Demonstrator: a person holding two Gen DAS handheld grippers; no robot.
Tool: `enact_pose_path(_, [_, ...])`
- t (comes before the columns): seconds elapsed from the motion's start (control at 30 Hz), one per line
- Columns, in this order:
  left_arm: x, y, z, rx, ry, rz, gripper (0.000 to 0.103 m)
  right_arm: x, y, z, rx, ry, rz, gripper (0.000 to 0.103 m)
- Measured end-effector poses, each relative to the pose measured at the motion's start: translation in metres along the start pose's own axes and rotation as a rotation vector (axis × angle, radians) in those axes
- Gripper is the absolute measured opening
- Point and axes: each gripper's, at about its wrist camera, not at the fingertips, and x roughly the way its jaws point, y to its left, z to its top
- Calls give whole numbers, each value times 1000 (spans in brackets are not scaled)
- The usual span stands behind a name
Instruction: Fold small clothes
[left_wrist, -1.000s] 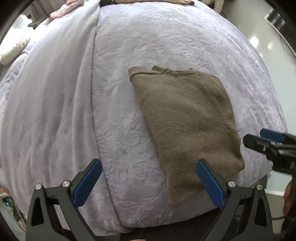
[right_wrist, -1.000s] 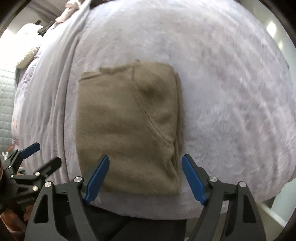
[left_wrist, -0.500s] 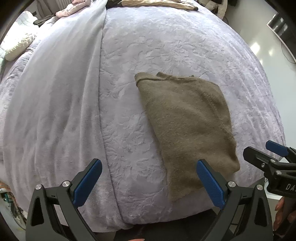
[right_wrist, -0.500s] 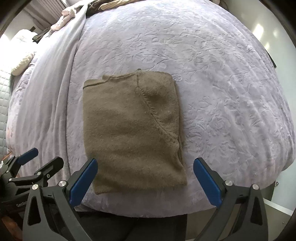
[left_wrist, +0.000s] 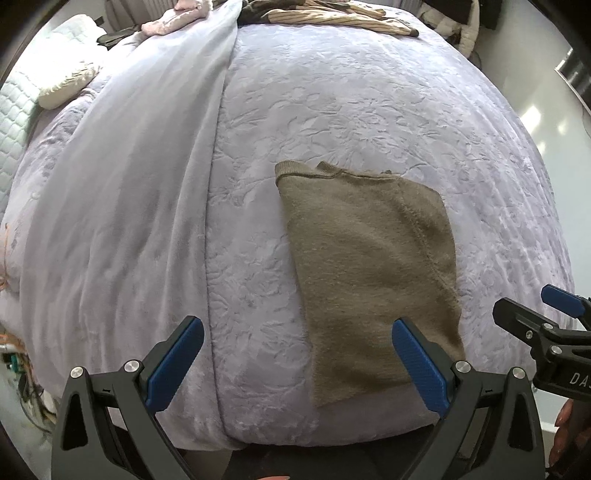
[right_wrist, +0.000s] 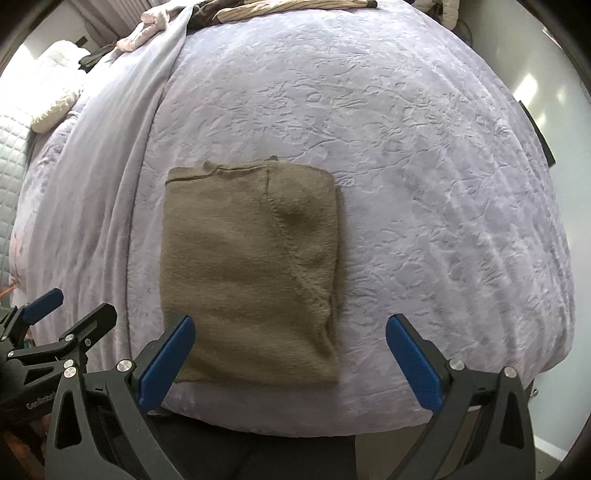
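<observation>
Blue-padded jaws of the right gripper (right_wrist: 291, 350) stand wide apart above the near edge of a folded olive-brown knit garment (right_wrist: 251, 273), gripping nothing; the left gripper (left_wrist: 297, 354) is likewise spread and empty. That garment lies flat on an embossed lavender blanket (right_wrist: 424, 184) covering the bed.

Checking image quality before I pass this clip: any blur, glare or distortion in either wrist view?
Left wrist: sharp, strong fisheye bulge on the bedspread, bright floor glare at right. Right wrist: folded brown garment sharp, same bulge, black vignette in the corners.
</observation>
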Motion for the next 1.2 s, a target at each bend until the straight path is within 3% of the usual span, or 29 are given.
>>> enact_pose_path(0.37, [-10,1,7,-86,5,47,102,6,-6,9,-51,24,31,103])
enact_pose_path(1.2, [-15,-6,10,-68,6,67,102,6,-7,14,-39,26,43,103])
